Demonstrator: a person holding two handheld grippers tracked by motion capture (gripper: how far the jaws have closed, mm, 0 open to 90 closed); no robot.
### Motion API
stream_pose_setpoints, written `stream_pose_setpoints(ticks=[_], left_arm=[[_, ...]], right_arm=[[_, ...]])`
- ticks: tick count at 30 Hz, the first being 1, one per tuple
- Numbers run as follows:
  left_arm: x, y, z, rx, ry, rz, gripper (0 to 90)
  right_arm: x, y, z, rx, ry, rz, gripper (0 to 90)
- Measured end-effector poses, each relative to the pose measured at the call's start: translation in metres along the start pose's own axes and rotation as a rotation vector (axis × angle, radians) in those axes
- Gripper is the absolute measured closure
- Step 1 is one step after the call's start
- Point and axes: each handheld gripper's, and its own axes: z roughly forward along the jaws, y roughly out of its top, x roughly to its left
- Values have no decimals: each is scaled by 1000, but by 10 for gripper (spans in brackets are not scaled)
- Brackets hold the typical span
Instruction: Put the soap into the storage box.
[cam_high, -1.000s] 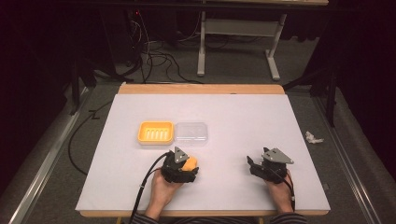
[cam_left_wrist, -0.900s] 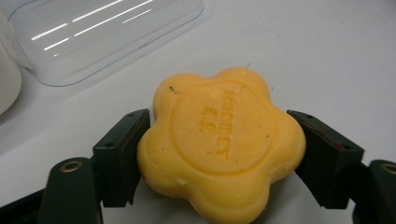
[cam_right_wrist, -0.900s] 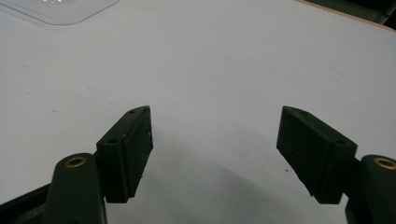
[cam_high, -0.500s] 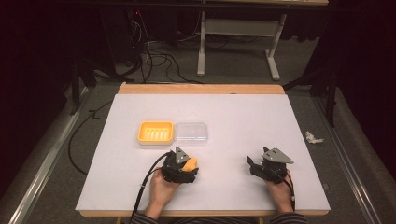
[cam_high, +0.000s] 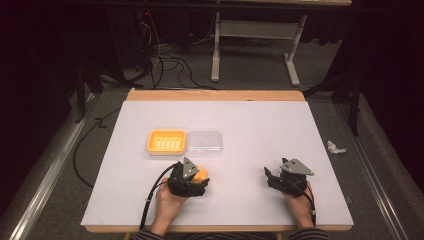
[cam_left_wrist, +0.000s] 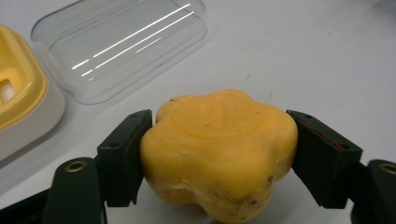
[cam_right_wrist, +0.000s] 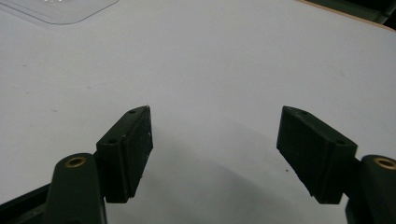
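Yellow flower-shaped soap (cam_left_wrist: 219, 149): clamped between left gripper (cam_left_wrist: 219, 154) jaws, near clear lid (cam_left_wrist: 121, 46) (yellow dish (cam_high: 166, 142) left of it). Right gripper (cam_right_wrist: 215, 149): jaws wide, holding nothing.

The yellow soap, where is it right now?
The yellow soap sits clamped in the left gripper, near the table's front edge, just in front of the clear lid and yellow dish.

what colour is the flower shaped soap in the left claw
Yellow, with some dark specks near its base; the soap shows best in the left gripper view.
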Motion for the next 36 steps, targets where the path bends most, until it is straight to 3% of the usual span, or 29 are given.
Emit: stream_pose_setpoints(ticks=[18, 36], left_arm=[[7, 13, -17, -45, -8, -8, 278], [22, 37, -37, -110, -3, -55, 278]], right_arm=[[0, 0, 0, -2, 1, 3, 273], [0, 0, -1, -2, 2, 1, 272]])
